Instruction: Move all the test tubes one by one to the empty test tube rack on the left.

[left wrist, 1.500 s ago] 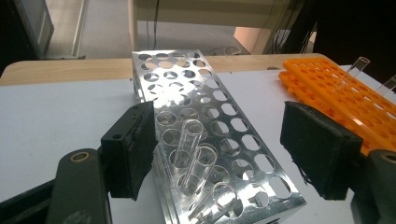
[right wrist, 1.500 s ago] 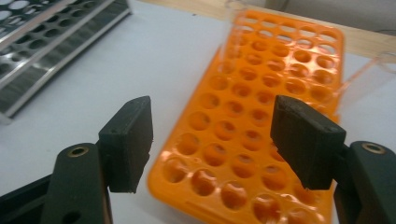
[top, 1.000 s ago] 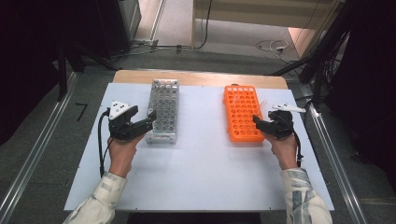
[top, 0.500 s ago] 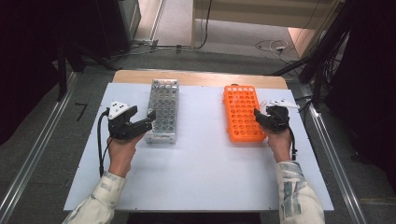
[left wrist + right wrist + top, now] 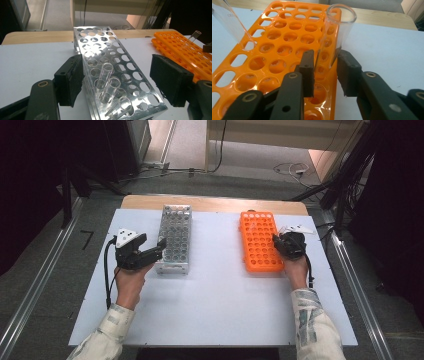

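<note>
A silver metal rack (image 5: 175,237) stands left of centre, with a few clear glass tubes (image 5: 107,77) leaning in its near holes. My left gripper (image 5: 157,249) is open at that rack's near end, and its pads (image 5: 71,82) stand wide on either side of the tubes. To the right lies an orange rack (image 5: 259,242). At its right edge my right gripper (image 5: 278,241) has just been closing. Its jaws now sit against both sides of an upright glass tube (image 5: 337,30), with the gripper (image 5: 325,67) low on the tube. Another tube (image 5: 234,22) leans in the orange rack farther left.
Both racks rest on a white board (image 5: 210,310) over a wooden table edge (image 5: 215,204). Metal rails (image 5: 35,290) run along the floor on both sides. Cables (image 5: 295,170) and dark equipment lie beyond the table.
My right gripper has moved in to the orange rack's right edge and its jaws have closed around the upright tube. The left gripper has stayed where it was.
</note>
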The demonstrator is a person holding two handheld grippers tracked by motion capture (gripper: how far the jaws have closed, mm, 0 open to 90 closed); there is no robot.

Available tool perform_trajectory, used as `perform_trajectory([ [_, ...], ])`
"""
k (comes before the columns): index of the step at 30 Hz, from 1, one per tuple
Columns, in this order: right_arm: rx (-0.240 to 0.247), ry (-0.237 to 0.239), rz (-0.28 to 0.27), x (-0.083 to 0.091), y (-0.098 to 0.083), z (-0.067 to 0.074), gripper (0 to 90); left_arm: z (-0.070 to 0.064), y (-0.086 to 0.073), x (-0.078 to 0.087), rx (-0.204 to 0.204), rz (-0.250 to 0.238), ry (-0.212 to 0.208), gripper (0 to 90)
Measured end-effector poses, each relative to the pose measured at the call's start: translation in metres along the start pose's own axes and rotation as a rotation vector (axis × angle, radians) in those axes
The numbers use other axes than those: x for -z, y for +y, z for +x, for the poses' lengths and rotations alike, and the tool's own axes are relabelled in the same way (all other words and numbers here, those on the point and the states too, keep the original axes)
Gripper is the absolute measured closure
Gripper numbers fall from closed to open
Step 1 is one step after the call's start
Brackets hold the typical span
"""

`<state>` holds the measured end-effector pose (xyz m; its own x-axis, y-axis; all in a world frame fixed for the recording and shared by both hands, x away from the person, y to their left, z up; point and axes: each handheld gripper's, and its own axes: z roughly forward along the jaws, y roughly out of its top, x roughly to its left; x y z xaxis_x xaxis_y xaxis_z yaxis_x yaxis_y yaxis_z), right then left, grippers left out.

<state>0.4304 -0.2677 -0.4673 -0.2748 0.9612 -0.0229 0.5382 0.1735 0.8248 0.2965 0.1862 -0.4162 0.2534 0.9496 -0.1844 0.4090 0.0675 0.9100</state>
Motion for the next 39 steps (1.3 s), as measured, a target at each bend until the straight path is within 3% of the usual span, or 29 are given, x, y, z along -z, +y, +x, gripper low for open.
perform_trajectory([
  [3,0.008,-0.002,-0.002,0.000,0.000,0.003,72.6,0.000,0.000,0.000,0.000,0.001,-0.001,27.0],
  [19,0.003,0.015,-0.026,0.009,0.006,0.001,73.6,-0.001,0.000,0.001,0.004,-0.001,-0.009,26.9],
  [30,0.001,0.043,-0.056,0.040,0.021,-0.001,73.6,-0.003,0.002,0.003,-0.007,-0.005,-0.022,24.2],
  [39,0.054,0.104,-0.032,0.061,0.021,0.011,73.6,-0.007,0.003,0.004,-0.018,-0.011,-0.016,20.5],
])
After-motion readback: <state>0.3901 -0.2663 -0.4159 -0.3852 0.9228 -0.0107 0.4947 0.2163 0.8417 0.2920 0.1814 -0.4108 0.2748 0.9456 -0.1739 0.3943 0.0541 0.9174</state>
